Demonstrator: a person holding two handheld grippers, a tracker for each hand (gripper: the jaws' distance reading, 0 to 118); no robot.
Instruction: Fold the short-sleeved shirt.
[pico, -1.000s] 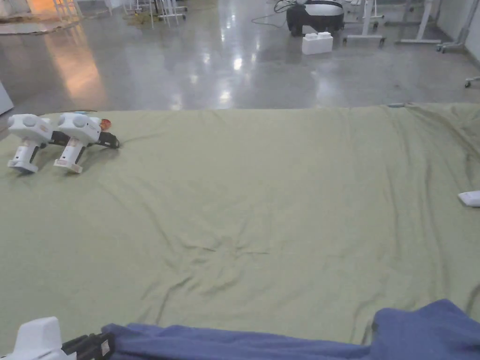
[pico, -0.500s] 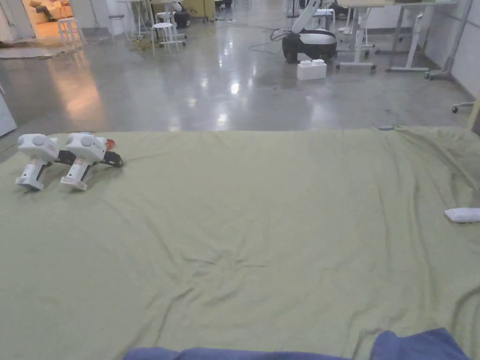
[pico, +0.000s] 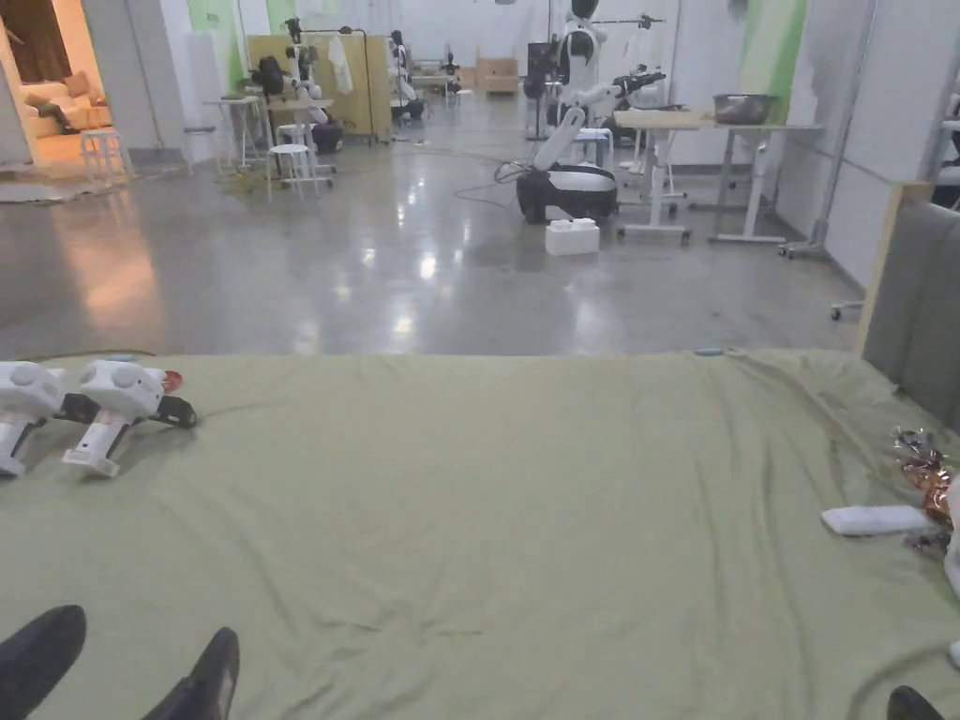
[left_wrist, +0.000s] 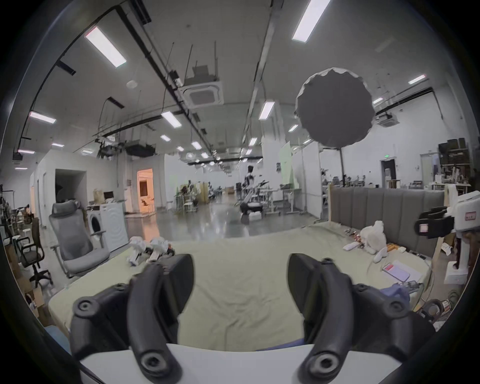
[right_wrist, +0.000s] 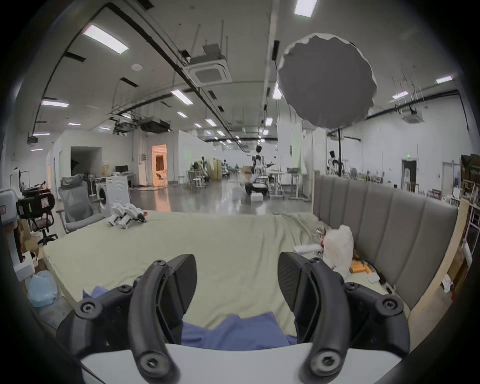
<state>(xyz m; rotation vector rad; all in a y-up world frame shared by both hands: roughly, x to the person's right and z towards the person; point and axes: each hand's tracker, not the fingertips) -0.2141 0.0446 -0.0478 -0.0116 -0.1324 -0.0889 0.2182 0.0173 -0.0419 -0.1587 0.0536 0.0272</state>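
While both hand-held tools hang above the near edge of the wide olive-green bed sheet (pico: 525, 525), neither one grips anything. Seen from its own camera, the left gripper (left_wrist: 240, 285) has its two black jaws spread well apart, with bare green cloth between them. The right gripper (right_wrist: 236, 280) likewise has its black jaws standing wide, and between them lies a rumpled fold of the blue short-sleeved shirt (right_wrist: 233, 332). That shirt lies crumpled at the near edge of the sheet, below the jaws; whether the jaws touch it cannot be told. A thin blue strip of it also shows just under the left gripper's jaws.

At the far left of the sheet lie two spare white pistol-shaped grippers with black jaws (pico: 112, 403), side by side. At the right side lies a flat white remote-like bar (pico: 877, 518), near a white plush toy (right_wrist: 337, 246) that rests against the grey padded headboard (right_wrist: 384, 233). Beyond the far edge of the bed stretches a glossy grey concrete floor (pico: 422, 253); on it stands a white block (pico: 572, 236) beside a black-based white robot (pico: 572, 178).
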